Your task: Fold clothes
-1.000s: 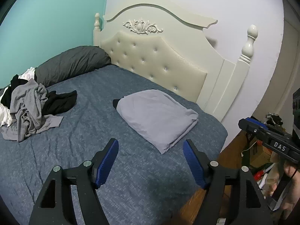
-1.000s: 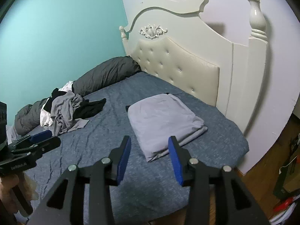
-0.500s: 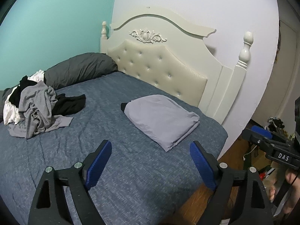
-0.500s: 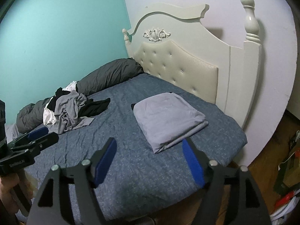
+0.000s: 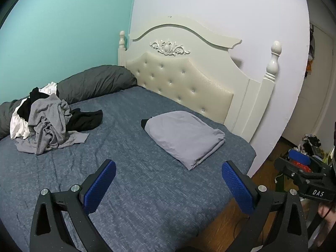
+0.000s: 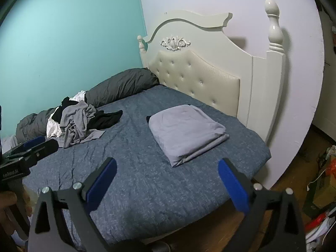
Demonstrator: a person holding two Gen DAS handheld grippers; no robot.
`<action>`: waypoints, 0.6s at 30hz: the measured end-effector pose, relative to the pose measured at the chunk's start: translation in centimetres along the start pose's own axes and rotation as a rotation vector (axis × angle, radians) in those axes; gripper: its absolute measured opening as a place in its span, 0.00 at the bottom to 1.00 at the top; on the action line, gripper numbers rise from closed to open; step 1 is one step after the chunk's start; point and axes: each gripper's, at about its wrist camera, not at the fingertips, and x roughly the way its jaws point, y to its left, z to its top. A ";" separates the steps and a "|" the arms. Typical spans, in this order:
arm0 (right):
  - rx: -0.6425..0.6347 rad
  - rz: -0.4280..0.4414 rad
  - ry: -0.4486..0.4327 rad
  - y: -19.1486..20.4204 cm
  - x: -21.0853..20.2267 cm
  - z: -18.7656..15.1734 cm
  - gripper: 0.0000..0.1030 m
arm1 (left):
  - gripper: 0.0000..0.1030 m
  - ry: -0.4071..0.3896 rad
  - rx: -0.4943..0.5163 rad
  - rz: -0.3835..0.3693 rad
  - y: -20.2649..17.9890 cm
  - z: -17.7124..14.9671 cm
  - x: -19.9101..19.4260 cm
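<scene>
We are holding both grippers over the near edge of the bed (image 5: 147,189), and neither is touching any cloth. The left gripper (image 5: 168,180) is opening, its blue pads spread wide with only bedspread showing between them. The right gripper (image 6: 167,178) is opening too, its pads also wide apart and pinching nothing.

One piece looks done: a light grey folded garment (image 5: 184,136) is lying flat on the bedspread, near the padded headboard (image 5: 180,84) and well ahead of both grippers. Its layered edges are stacking neatly along the side facing us, and something dark is peeking out at its far left corner; we cannot tell what that is.

The rest is waiting. A pile of unfolded clothes (image 5: 48,121) is sitting at the far left of the bed, against the dark grey pillow (image 5: 94,84). We are seeing a crumpled grey item on top, black cloth spreading to its right, and white cloth behind. How many pieces are in that heap we cannot say.

So we are judging the task as partly finished: one fold complete, several garments left, and the next job is probably reaching over to that heap.
</scene>
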 end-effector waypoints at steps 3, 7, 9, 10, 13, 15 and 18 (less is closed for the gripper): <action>0.001 -0.005 -0.006 0.3 -0.6 -0.4 0.95 | 1.00 -0.009 0.000 0.001 0.0 -0.2 -0.7; -0.003 -0.009 -0.018 0.7 -1.5 -0.8 0.96 | 1.00 -0.018 -0.009 0.010 0.1 -0.6 -1.6; -0.008 -0.010 -0.023 1.0 -1.8 -0.9 0.96 | 1.00 -0.024 -0.011 0.019 0.1 -0.8 -2.0; -0.008 -0.009 -0.024 1.1 -2.0 -1.0 0.96 | 1.00 -0.027 -0.012 0.020 0.2 -0.9 -2.2; -0.003 -0.003 -0.030 1.4 -2.6 -1.3 0.96 | 1.00 -0.029 -0.014 0.021 0.2 -1.1 -2.8; -0.004 -0.002 -0.034 1.6 -3.0 -1.4 0.96 | 1.00 -0.027 -0.011 0.021 0.2 -1.3 -3.0; -0.006 0.002 -0.036 1.8 -3.4 -1.7 0.96 | 1.00 -0.022 -0.012 0.015 0.1 -1.6 -3.2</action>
